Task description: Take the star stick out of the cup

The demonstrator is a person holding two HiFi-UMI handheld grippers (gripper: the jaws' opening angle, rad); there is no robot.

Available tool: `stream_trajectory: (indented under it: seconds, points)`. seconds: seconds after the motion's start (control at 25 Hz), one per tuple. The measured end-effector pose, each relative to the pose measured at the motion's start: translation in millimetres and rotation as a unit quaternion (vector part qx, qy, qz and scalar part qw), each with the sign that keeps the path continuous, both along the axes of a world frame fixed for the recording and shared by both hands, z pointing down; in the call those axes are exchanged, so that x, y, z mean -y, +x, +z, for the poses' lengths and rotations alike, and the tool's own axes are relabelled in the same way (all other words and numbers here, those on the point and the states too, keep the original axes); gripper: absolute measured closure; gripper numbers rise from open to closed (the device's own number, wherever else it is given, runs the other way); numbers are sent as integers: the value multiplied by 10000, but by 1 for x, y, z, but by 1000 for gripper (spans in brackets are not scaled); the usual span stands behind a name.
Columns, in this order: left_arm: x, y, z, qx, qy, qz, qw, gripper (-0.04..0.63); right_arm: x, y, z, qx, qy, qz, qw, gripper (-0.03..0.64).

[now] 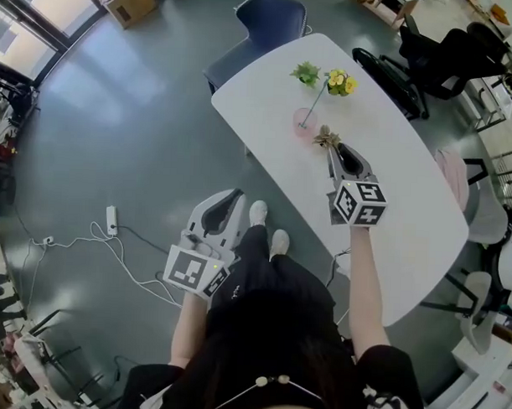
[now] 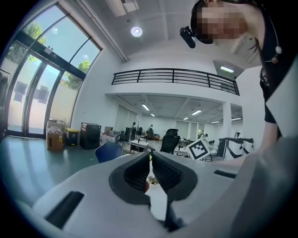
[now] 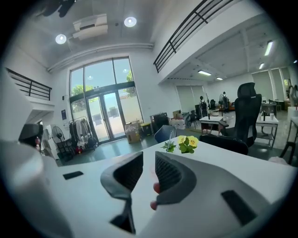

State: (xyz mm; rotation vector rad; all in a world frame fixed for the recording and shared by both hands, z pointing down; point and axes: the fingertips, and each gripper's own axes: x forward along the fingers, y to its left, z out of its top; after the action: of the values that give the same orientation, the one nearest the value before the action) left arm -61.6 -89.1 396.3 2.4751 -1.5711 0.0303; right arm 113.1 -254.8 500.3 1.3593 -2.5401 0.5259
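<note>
A pink cup [image 1: 305, 124] is seen on the white counter [image 1: 407, 188], with a thin stick [image 1: 316, 103] standing in it. The stick's long axis is tilted up and away from the cup, toward the yellow flowers [image 1: 341, 82] and a green sprig [image 1: 307, 73] beyond the cup. A small brownish, star-like shape [image 1: 328, 137] is seen just beside the cup on its near right side. Whether it belongs to the stick cannot be told.

The right gripper [image 1: 334, 150] is held over the counter just short of the cup, its fingers pointed toward the cup and touching or nearly touching the brownish shape. In the right gripper view its fingers [image 3: 168, 173] are narrowly apart and nothing is clamped – only pinkish bits show low in the gap, and the stick [image 3: 171, 136] is seen ahead of the tips and slightly right.

The left gripper [image 1: 235, 196] hangs well away from the cup, off the counter beside the person's leg. Its fingers [image 2: 135, 174] are set to a thin slit and hold nothing.

The right gripper is judged much the nearer – a short reach forward and slightly left would be needed.
</note>
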Motion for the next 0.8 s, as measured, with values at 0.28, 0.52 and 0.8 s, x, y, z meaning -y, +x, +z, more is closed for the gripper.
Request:
stream_trajectory:
  seconds: [0.28,0.52,0.8]
  points:
    - [47,-39,1,66,-30,37,10000,588,103,-28,63,-619,-769,54,9951,540]
    - [82,-74,4,53,-86,-214,9997,588,149,-47,106,-873,-1405,-105,9862,526]
    - [102,-93,11,105,-212,-271,9994,588,171,-52,127,-1145,-1619,35,9801,536]
